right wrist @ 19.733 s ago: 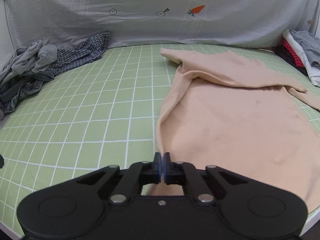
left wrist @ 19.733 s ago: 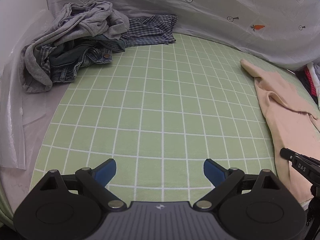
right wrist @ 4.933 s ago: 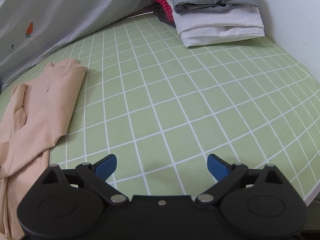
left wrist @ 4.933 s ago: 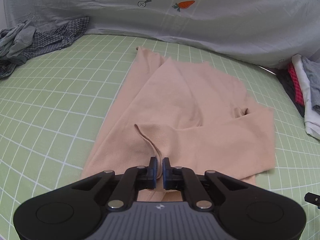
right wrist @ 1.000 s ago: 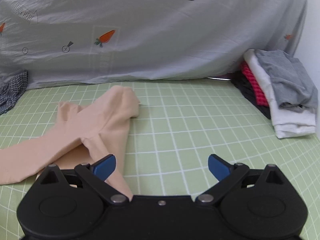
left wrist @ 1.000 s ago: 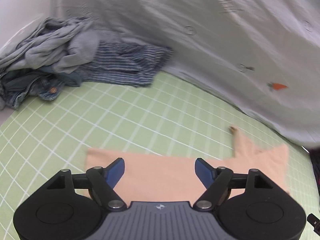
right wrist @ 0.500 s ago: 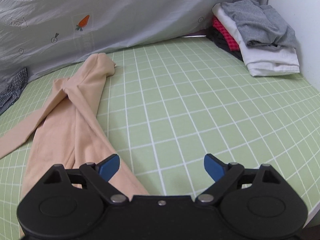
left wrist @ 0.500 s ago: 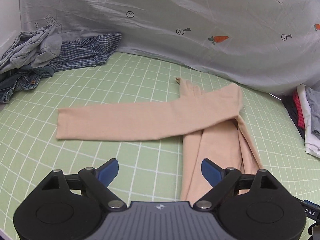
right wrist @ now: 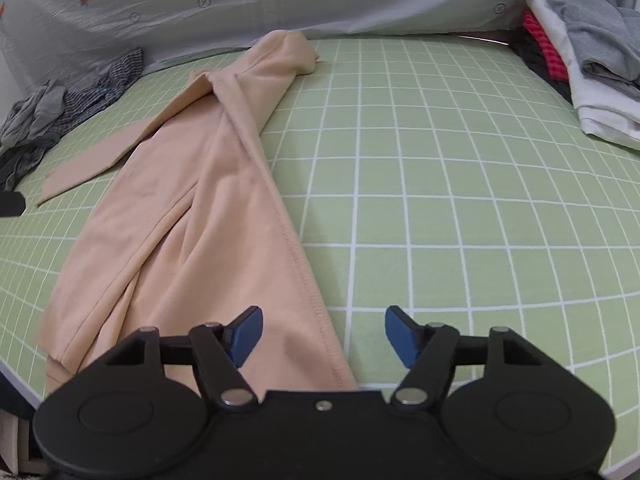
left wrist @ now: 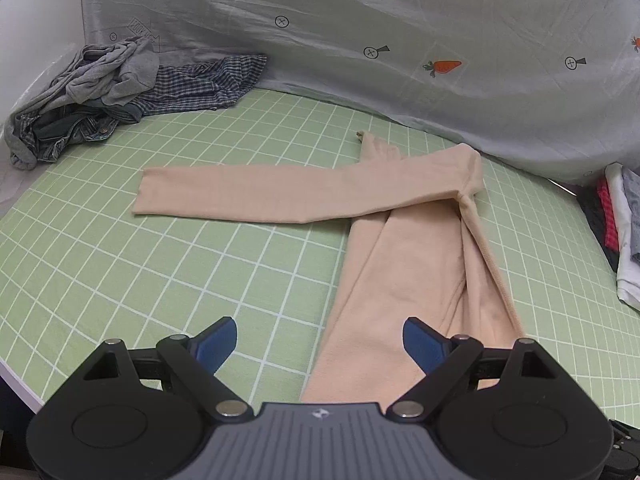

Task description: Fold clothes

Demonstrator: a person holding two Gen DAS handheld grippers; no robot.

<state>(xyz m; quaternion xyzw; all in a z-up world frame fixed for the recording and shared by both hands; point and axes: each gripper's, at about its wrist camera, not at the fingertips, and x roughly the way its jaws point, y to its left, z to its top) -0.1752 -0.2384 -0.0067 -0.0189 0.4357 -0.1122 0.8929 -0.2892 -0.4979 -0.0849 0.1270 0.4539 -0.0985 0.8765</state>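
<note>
A peach long-sleeved garment (left wrist: pixel 412 256) lies on the green grid mat (left wrist: pixel 160 248), its body folded into a long narrow strip running from near to far. One sleeve (left wrist: pixel 280 192) lies flat, stretched out to the left. My left gripper (left wrist: pixel 320 340) is open and empty above the strip's near end. In the right wrist view the same garment (right wrist: pixel 208 200) runs up the left side. My right gripper (right wrist: pixel 324 334) is open and empty over its hemmed near right edge.
A heap of unfolded grey, denim and checked clothes (left wrist: pixel 104 92) lies at the far left. A stack of folded clothes (right wrist: pixel 580 60) sits at the far right. A grey carrot-print sheet (left wrist: pixel 400 40) hangs behind the mat. The mat's near edge (right wrist: pixel 24 380) is close.
Both grippers have drawn back toward the garment's near end and stayed open. The sleeve that was laid out to the left has not moved.
</note>
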